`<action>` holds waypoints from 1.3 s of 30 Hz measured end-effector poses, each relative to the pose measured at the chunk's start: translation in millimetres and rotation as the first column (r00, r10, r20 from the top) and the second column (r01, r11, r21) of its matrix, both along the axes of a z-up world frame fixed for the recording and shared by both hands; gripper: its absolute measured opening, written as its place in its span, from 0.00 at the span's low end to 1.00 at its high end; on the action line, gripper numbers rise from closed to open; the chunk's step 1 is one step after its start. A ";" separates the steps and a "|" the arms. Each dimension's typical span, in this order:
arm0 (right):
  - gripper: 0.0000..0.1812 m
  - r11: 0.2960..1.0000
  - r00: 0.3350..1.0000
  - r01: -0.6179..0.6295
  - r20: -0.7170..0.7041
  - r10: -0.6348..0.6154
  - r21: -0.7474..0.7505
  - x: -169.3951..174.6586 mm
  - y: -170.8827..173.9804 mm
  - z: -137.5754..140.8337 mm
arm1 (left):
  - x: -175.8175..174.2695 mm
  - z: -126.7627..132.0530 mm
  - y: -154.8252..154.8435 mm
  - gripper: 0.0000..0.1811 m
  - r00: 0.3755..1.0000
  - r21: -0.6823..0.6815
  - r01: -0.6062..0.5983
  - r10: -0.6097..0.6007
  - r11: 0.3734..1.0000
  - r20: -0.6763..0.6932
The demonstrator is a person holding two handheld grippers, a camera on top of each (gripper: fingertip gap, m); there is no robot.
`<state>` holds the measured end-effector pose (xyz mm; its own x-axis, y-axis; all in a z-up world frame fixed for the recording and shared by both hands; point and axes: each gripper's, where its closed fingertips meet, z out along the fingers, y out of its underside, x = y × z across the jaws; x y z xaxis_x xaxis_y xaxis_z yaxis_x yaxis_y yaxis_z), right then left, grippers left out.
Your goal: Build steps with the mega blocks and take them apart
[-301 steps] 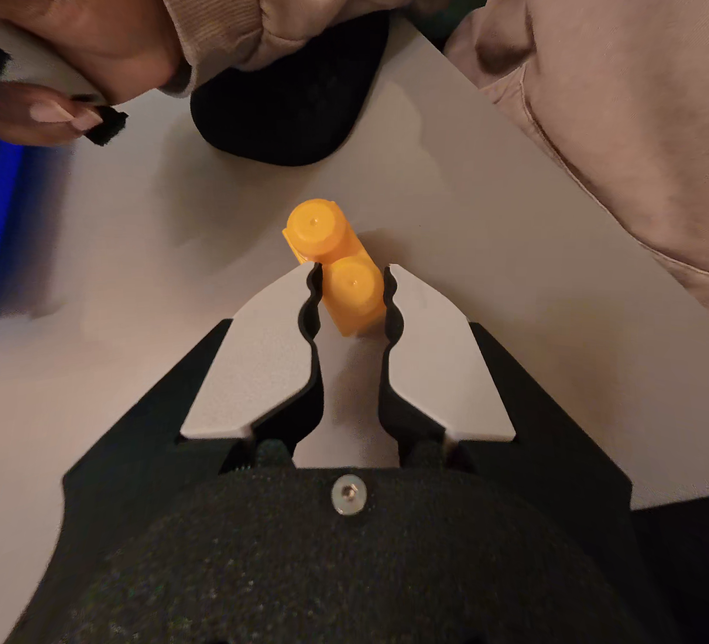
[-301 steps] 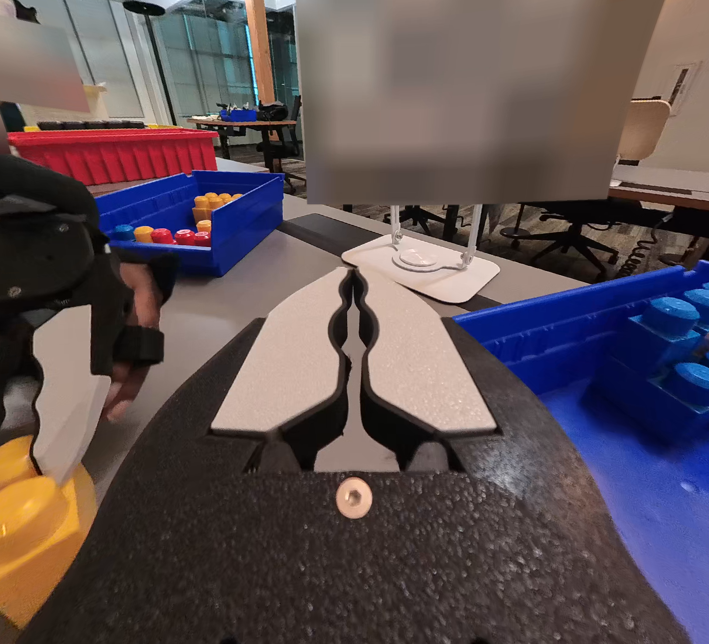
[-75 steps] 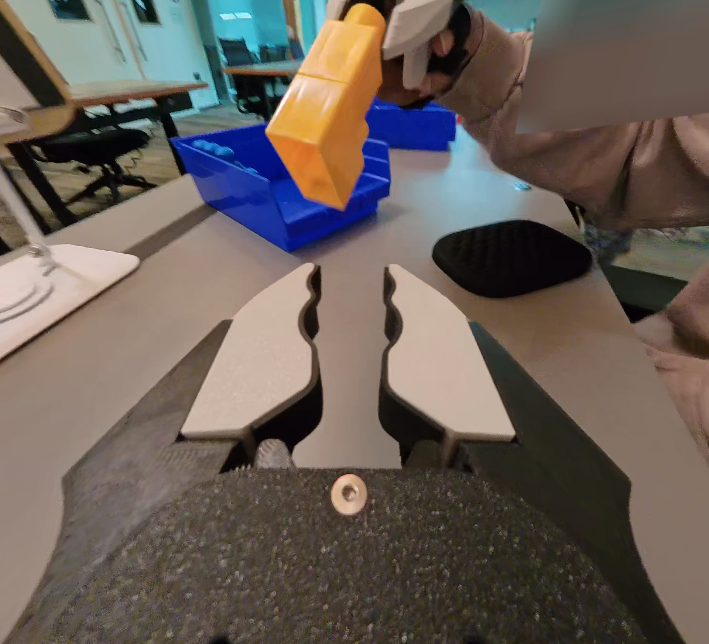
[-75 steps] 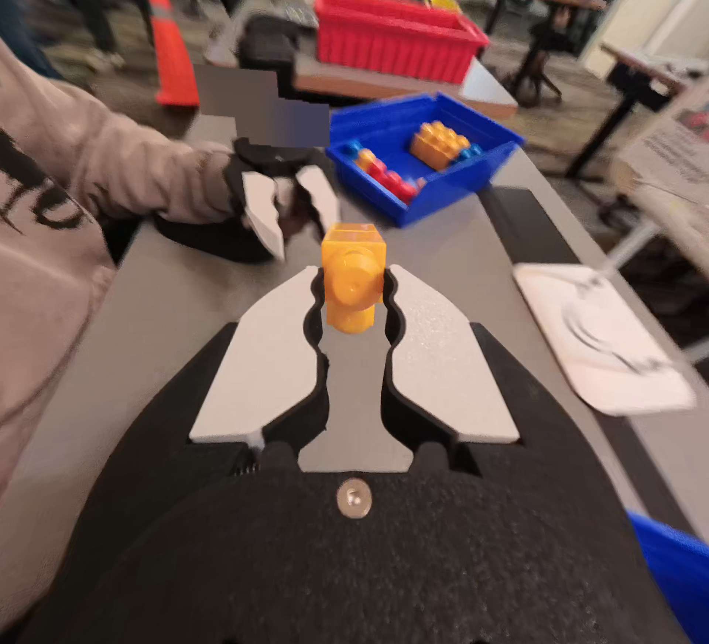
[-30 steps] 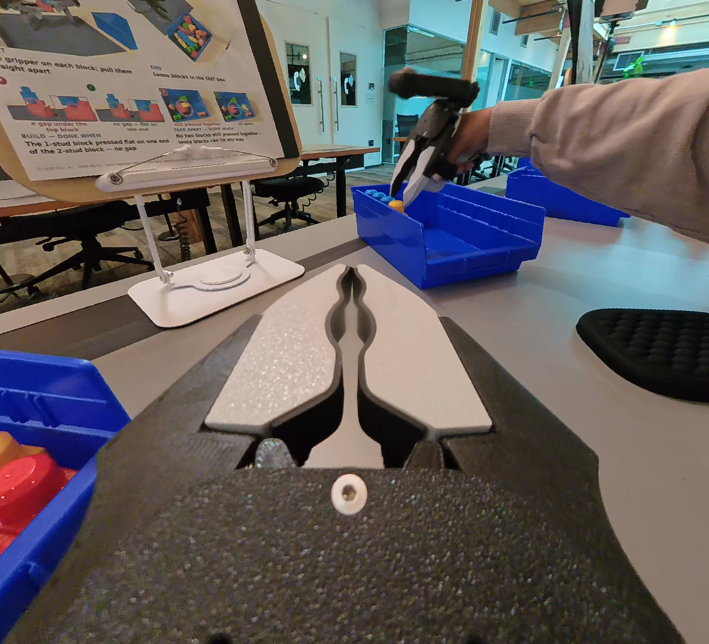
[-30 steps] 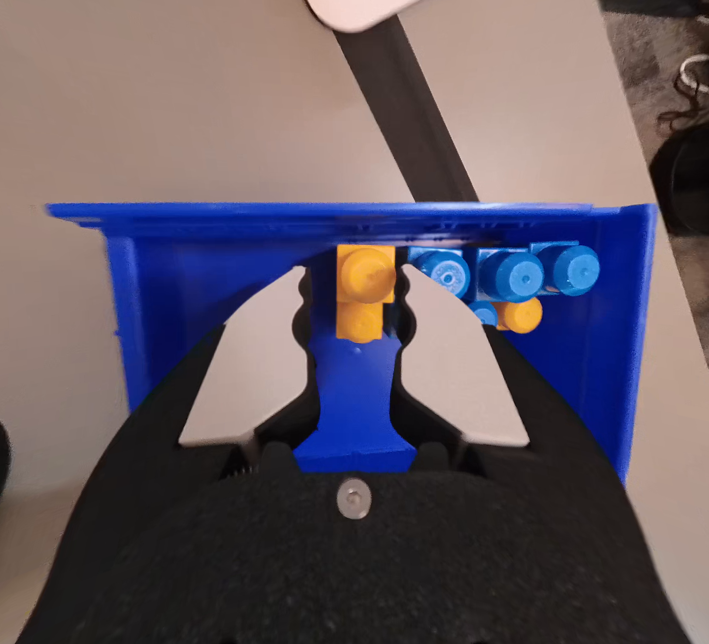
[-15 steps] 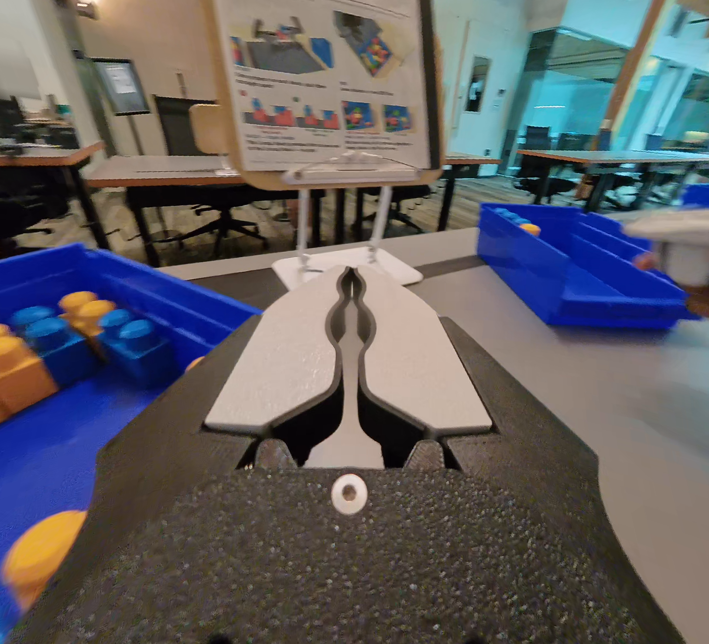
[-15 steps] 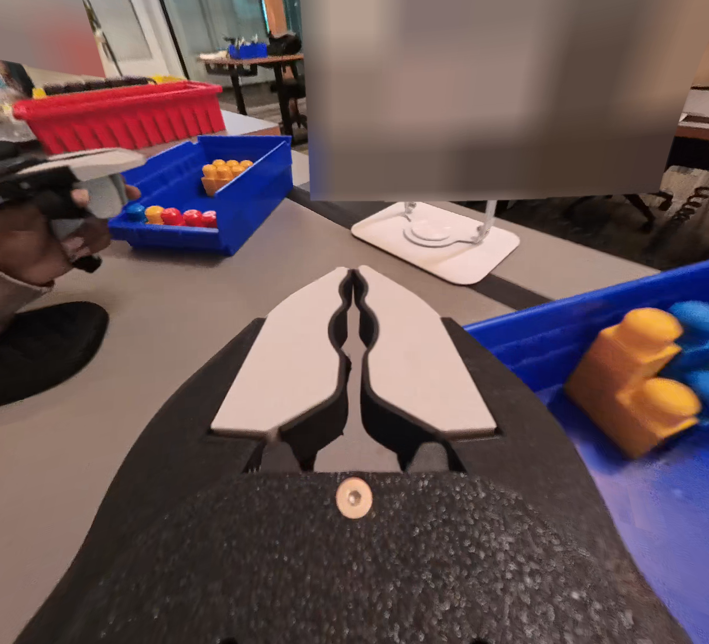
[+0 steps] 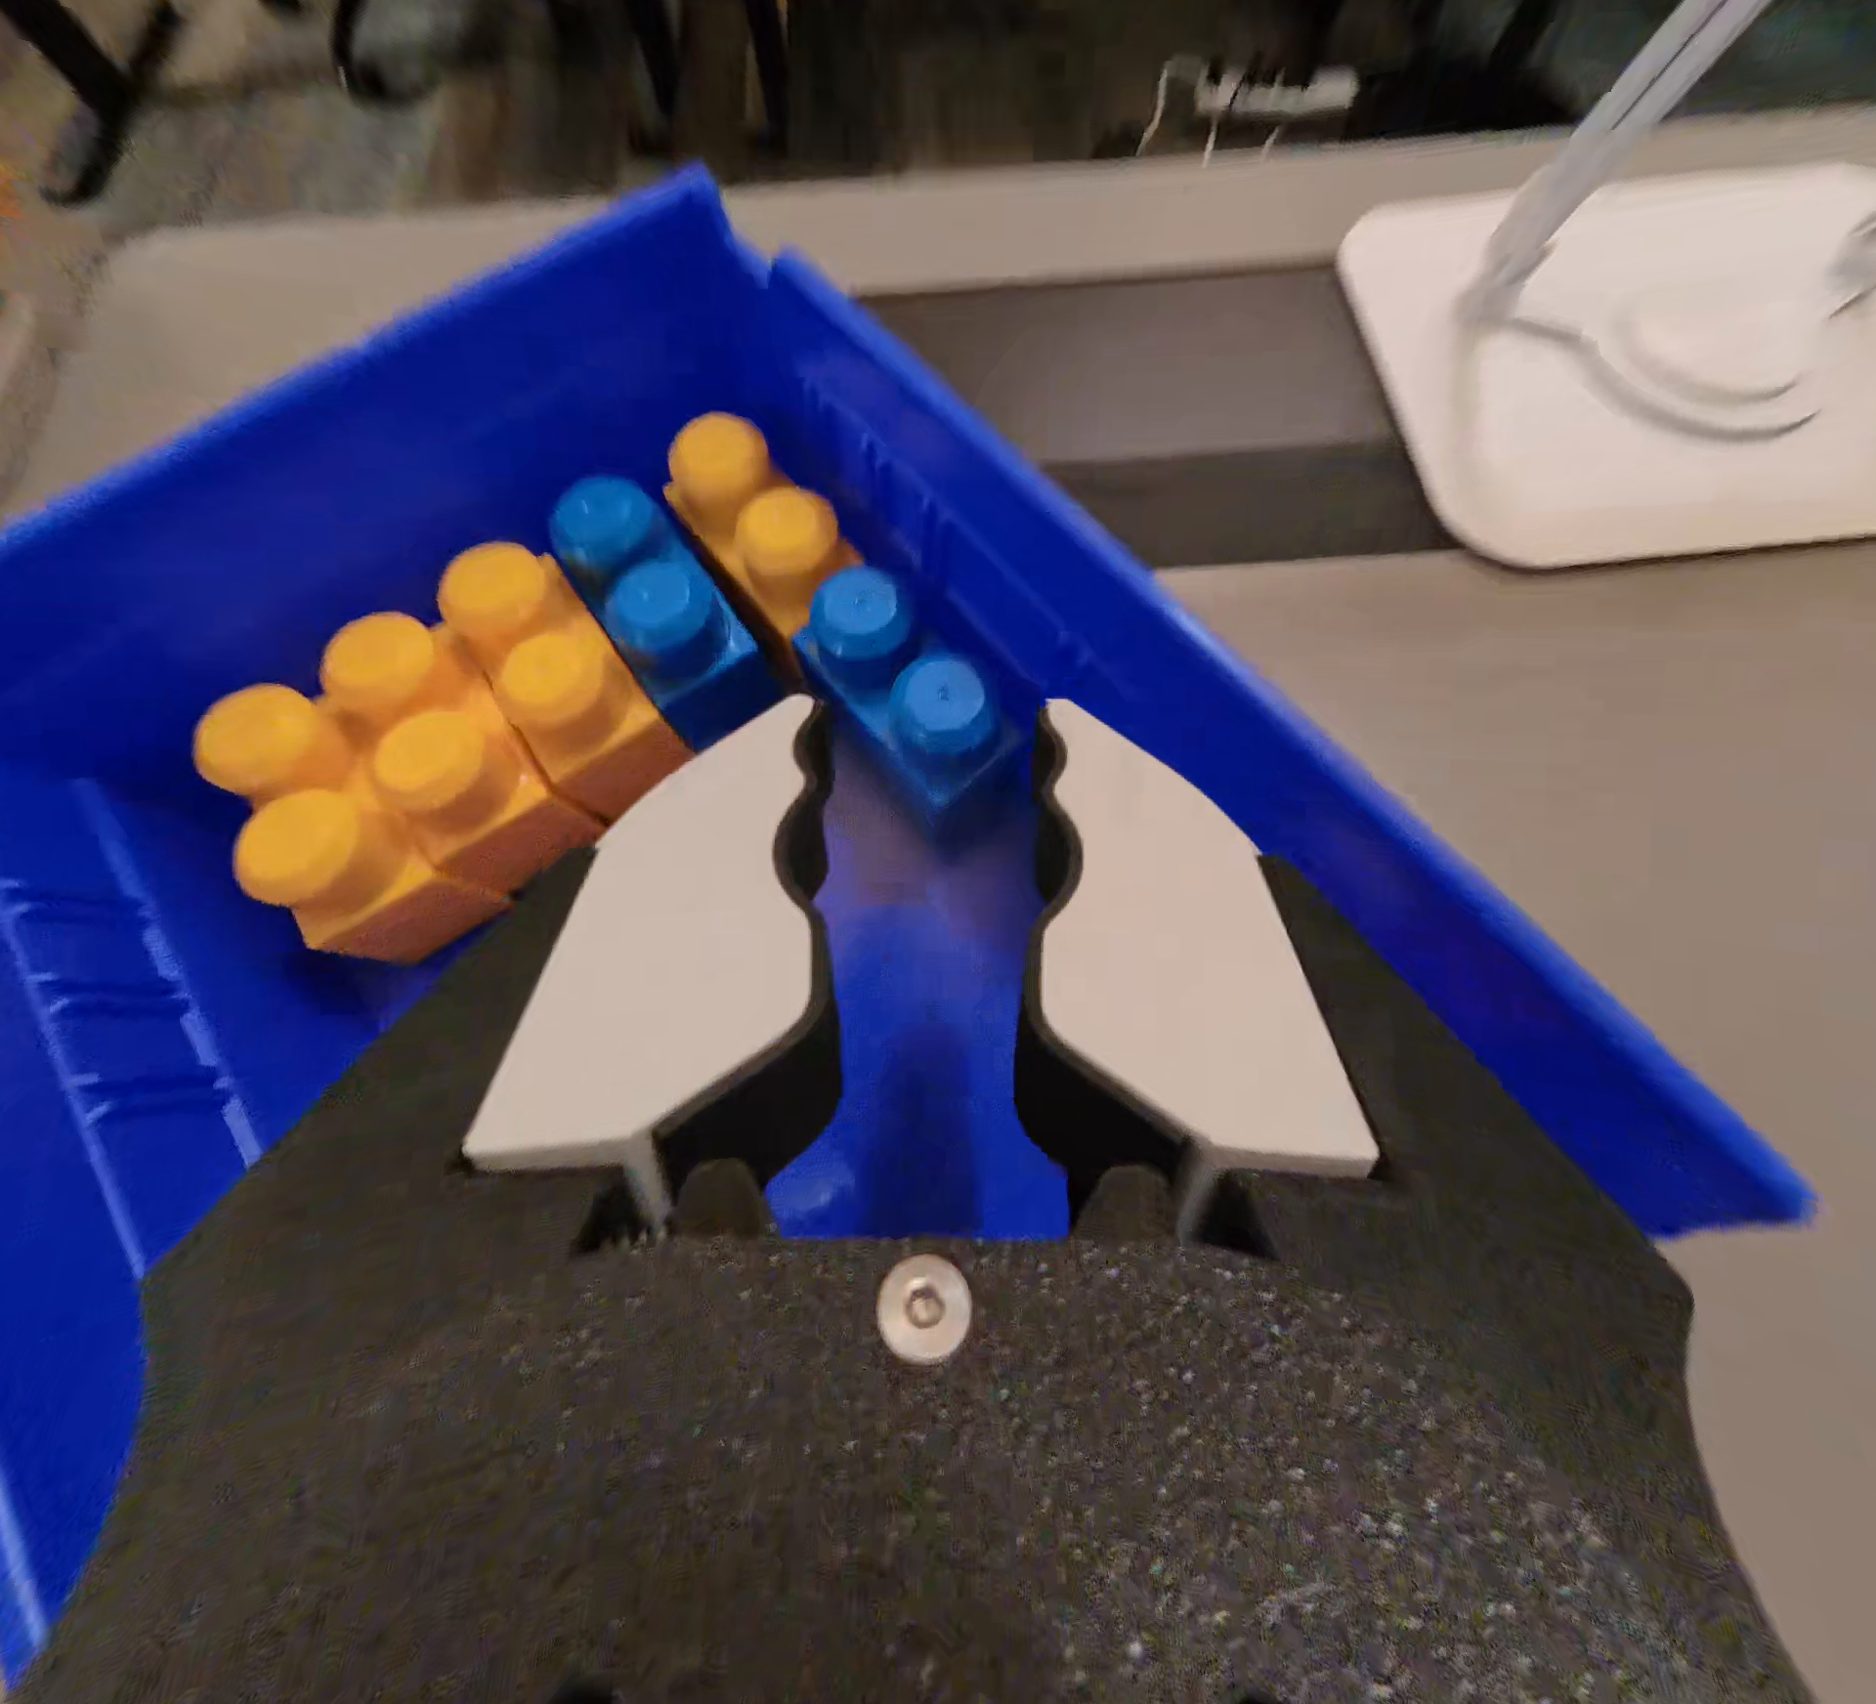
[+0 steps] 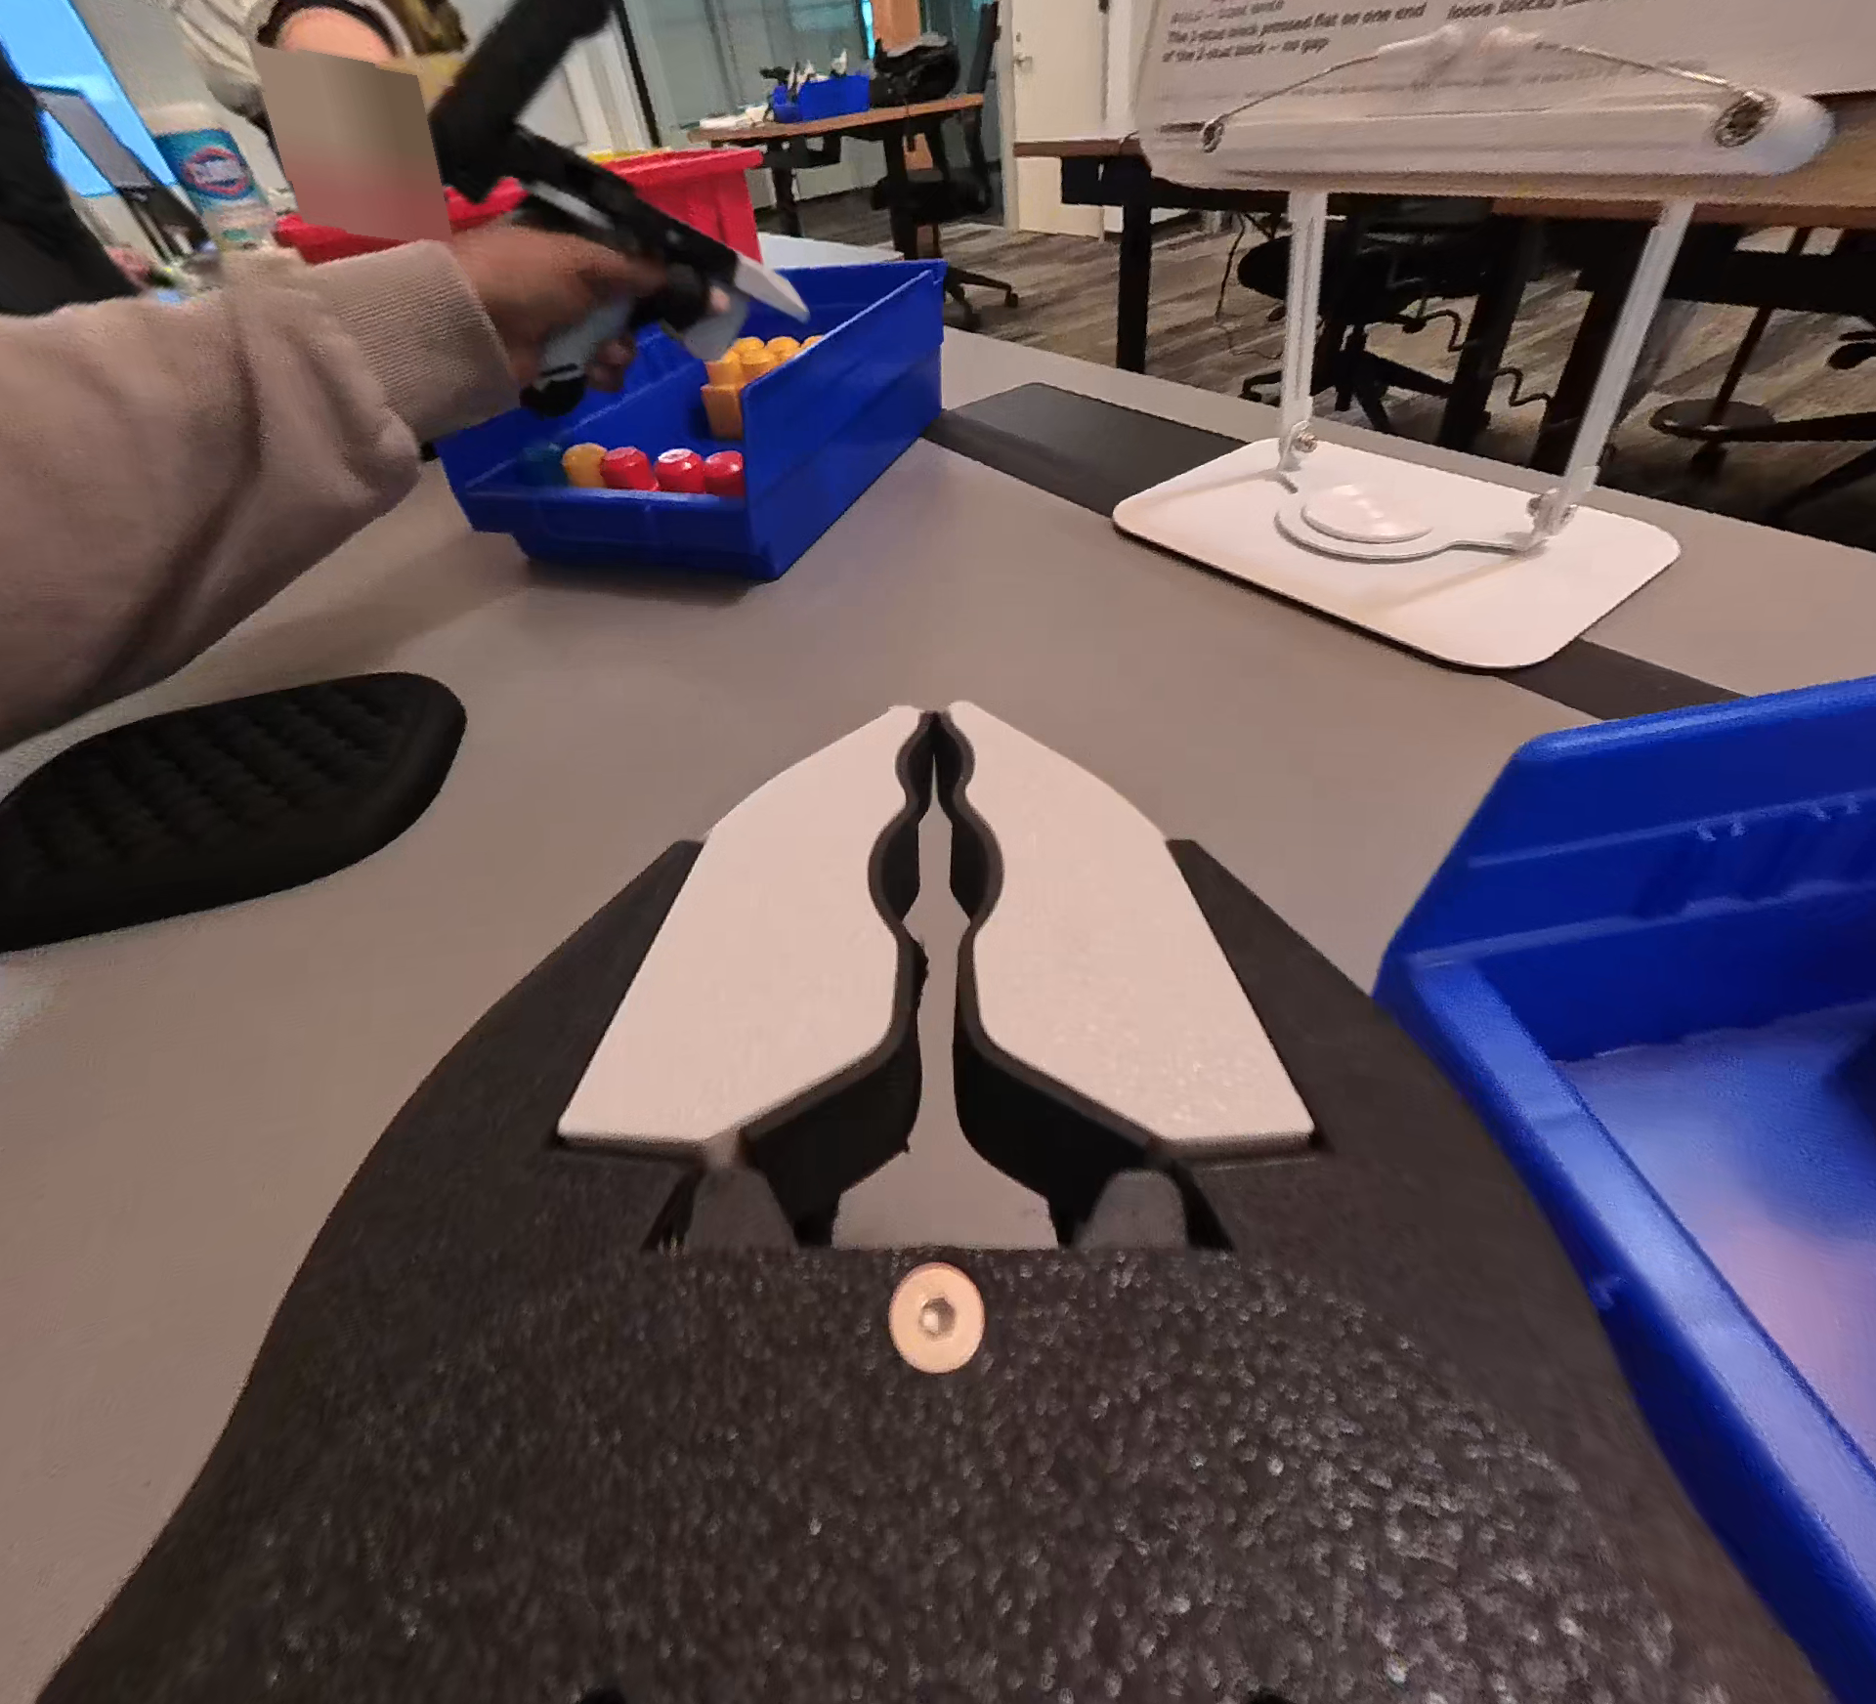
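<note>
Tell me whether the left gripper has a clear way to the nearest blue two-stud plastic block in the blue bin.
Probably yes. The left gripper is open over the blue plastic bin, and the blue two-stud plastic block already sits at the fingertips with nothing above it. The bin wall and an orange two-stud block crowd its far sides.

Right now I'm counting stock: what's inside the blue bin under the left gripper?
The blue bin holds four orange two-stud blocks and two blue two-stud blocks, clustered against its far wall. The open left gripper covers the bin's near floor, so anything there stays unseen.
</note>
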<state>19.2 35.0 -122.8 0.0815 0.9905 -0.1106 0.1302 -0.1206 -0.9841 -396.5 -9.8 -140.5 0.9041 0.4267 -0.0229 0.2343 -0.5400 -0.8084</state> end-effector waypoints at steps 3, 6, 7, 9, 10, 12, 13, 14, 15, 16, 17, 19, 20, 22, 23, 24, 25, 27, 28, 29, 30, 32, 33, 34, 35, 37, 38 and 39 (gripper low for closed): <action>0.00 1.000 1.000 -0.019 0.004 0.019 0.007 0.2 -4.3 0.4 | -9.8 -26.6 5.6 0.23 0.999 -0.102 -0.027 0.029 0.994 0.018; 0.00 1.000 1.000 -0.029 0.003 0.029 0.003 0.8 -6.3 1.6 | -10.1 -47.1 11.7 0.26 0.996 -0.163 -0.020 0.034 0.986 0.081; 0.00 0.999 0.999 -0.033 0.002 0.033 0.001 1.1 -7.2 2.1 | -9.7 -50.9 14.6 0.26 0.995 -0.165 -0.015 0.031 0.986 0.096; 0.00 0.999 0.999 -0.037 0.004 0.037 0.002 1.7 -8.5 2.5 | -12.7 -55.2 19.0 0.24 0.995 -0.172 -0.016 0.033 0.985 0.093; 0.00 0.999 0.999 -0.037 0.006 0.037 0.004 1.8 -8.7 2.4 | -14.0 -55.5 21.6 0.21 0.996 -0.168 -0.012 0.027 0.986 0.087; 0.00 0.999 0.999 -0.045 0.010 0.045 0.003 1.3 -10.5 1.9 | -12.2 -55.8 26.4 0.20 0.994 -0.159 0.010 0.007 0.987 0.107; 0.00 0.999 0.999 -0.047 0.013 0.047 0.004 1.0 -11.1 1.4 | -12.2 -55.6 26.7 0.19 0.994 -0.167 0.014 0.003 0.986 0.106; 0.00 0.999 0.999 -0.048 0.019 0.048 0.007 0.9 -11.6 0.3 | -12.6 -54.9 26.4 0.18 0.995 -0.172 0.015 0.002 0.985 0.102; 0.00 0.999 0.998 -0.049 0.026 0.048 0.011 0.8 -12.0 -0.9 | -13.1 -52.4 25.6 0.18 0.995 -0.166 0.015 0.001 0.986 0.095; 0.00 0.999 0.998 -0.049 0.030 0.049 0.016 1.2 -12.3 -1.3 | -13.8 -46.8 24.3 0.17 0.996 -0.149 0.015 -0.002 0.989 0.085; 0.00 0.999 0.998 -0.049 0.031 0.048 0.022 1.8 -12.4 -1.0 | -14.0 -37.6 22.5 0.17 0.997 -0.121 0.020 -0.012 0.992 0.071; 0.00 0.999 0.999 -0.042 0.023 0.041 0.031 3.7 -11.1 1.8 | -10.2 -8.6 16.8 0.17 0.998 -0.054 0.058 -0.057 0.997 0.017; 0.00 0.999 0.999 -0.040 0.016 0.039 0.031 4.7 -10.0 3.6 | -3.4 10.6 14.1 0.17 0.994 -0.012 0.105 -0.105 0.994 -0.021; 0.00 0.999 0.999 -0.034 0.005 0.034 0.026 6.3 -7.5 5.9 | 30.3 53.6 10.9 0.16 0.953 0.086 0.293 -0.283 0.952 -0.106; 0.00 0.999 0.999 -0.033 0.003 0.033 0.023 6.8 -6.4 6.0 | 58.6 73.7 8.1 0.17 0.897 0.123 0.432 -0.412 0.893 -0.159; 0.00 0.999 1.000 -0.031 0.004 0.031 0.021 7.1 -5.2 5.8 | 92.8 90.9 2.4 0.17 0.808 0.148 0.582 -0.548 0.800 -0.217; 0.00 0.999 1.000 -0.029 0.004 0.029 0.021 7.1 -4.4 5.3 | 129.9 103.2 -7.1 0.17 0.697 0.163 0.714 -0.669 0.681 -0.258; 0.00 0.999 1.000 -0.027 0.009 0.027 0.019 7.2 -3.1 3.9 | 198.2 108.3 -31.3 0.16 0.476 0.164 0.879 -0.852 0.448 -0.220; 0.00 0.999 1.000 -0.025 0.011 0.024 0.020 7.3 -2.5 3.2 | 228.6 103.5 -44.0 0.16 0.358 0.150 0.931 -0.915 0.334 -0.185; 0.00 1.000 1.000 -0.022 0.013 0.022 0.023 7.5 -1.8 2.9 | 256.7 95.7 -56.2 0.16 0.242 0.135 0.966 -0.958 0.222 -0.154; 0.00 1.000 1.000 -0.019 0.014 0.018 0.025 7.8 -1.1 2.8 | 282.6 85.3 -67.6 0.16 0.133 0.118 0.986 -0.984 0.119 -0.118; 0.00 1.000 1.000 -0.009 0.011 0.009 0.030 8.9 0.8 3.3 | 328.2 60.9 -88.2 0.16 -0.068 0.089 0.993 -0.997 -0.072 -0.048; 0.00 0.999 1.000 -0.006 0.009 0.005 0.032 9.6 1.6 3.8 | 347.6 48.7 -96.6 0.16 -0.152 0.079 0.985 -0.988 -0.153 -0.020; 0.00 0.999 1.000 -0.001 0.007 0.001 0.035 10.2 2.5 4.0 | 364.4 37.1 -103.4 0.16 -0.222 0.069 0.973 -0.975 -0.221 0.005; 0.00 0.999 1.000 0.004 0.007 -0.005 0.038 10.9 3.6 4.2 | 379.2 26.3 -108.6 0.16 -0.282 0.060 0.958 -0.959 -0.280 0.023; 0.00 0.999 1.000 0.010 0.004 -0.010 0.043 11.9 5.4 4.8 | 403.4 8.3 -116.1 0.16 -0.381 0.042 0.924 -0.924 -0.379 0.038; 0.00 0.999 1.000 0.012 0.003 -0.013 0.044 12.2 6.2 4.9 | 413.3 1.5 -118.6 0.16 -0.422 0.035 0.906 -0.906 -0.421 0.037; 0.00 0.999 1.000 0.015 0.003 -0.015 0.044 12.6 7.0 4.7 | 421.4 -4.5 -121.3 0.16 -0.461 0.028 0.888 -0.887 -0.460 0.040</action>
